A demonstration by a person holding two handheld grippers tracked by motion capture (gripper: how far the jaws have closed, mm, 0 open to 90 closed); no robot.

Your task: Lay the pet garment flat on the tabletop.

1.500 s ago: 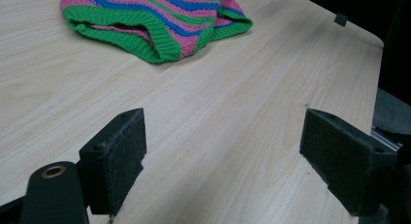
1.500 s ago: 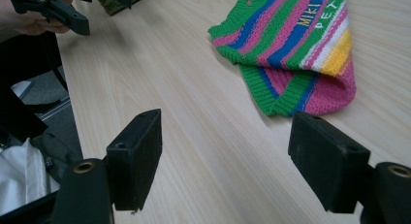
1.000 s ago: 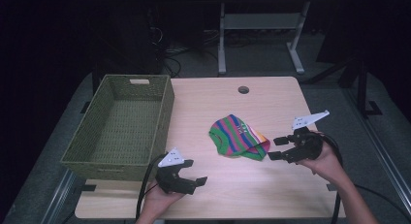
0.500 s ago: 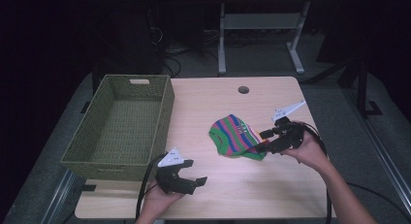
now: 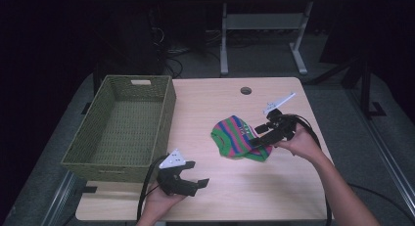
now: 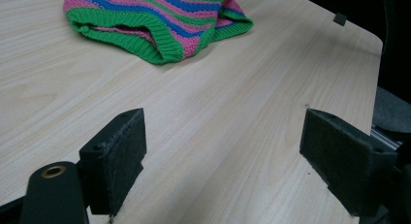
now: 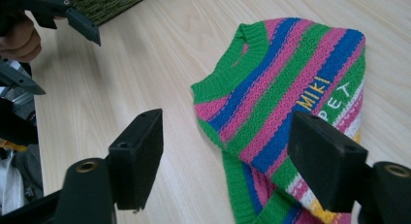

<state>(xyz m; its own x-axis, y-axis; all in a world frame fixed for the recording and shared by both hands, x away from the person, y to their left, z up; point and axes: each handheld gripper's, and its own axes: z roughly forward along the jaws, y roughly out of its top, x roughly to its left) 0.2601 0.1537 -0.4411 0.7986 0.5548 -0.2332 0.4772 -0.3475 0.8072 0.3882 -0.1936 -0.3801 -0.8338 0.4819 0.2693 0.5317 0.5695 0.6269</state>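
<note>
A small striped knit sweater (image 5: 236,137) in green, pink and blue lies flat near the middle of the wooden table (image 5: 210,103); yellow lettering shows on the sweater (image 7: 286,98) in the right gripper view. My right gripper (image 5: 260,138) hovers over the sweater's right edge, jaws wide open and empty. My left gripper (image 5: 195,185) rests low near the table's front edge, open, with bare wood between its jaws and the sweater (image 6: 160,20) farther off. From the right gripper view, the left gripper (image 7: 53,15) shows at the upper left.
A green woven basket (image 5: 122,128) stands empty on the left side of the table. A round cable hole (image 5: 245,91) sits near the far edge. Black cables trail from both grippers. Dark floor and a desk frame (image 5: 264,35) lie beyond the table.
My right gripper has moved left, from beside the sweater to over its right edge. The left gripper has stayed in place.
</note>
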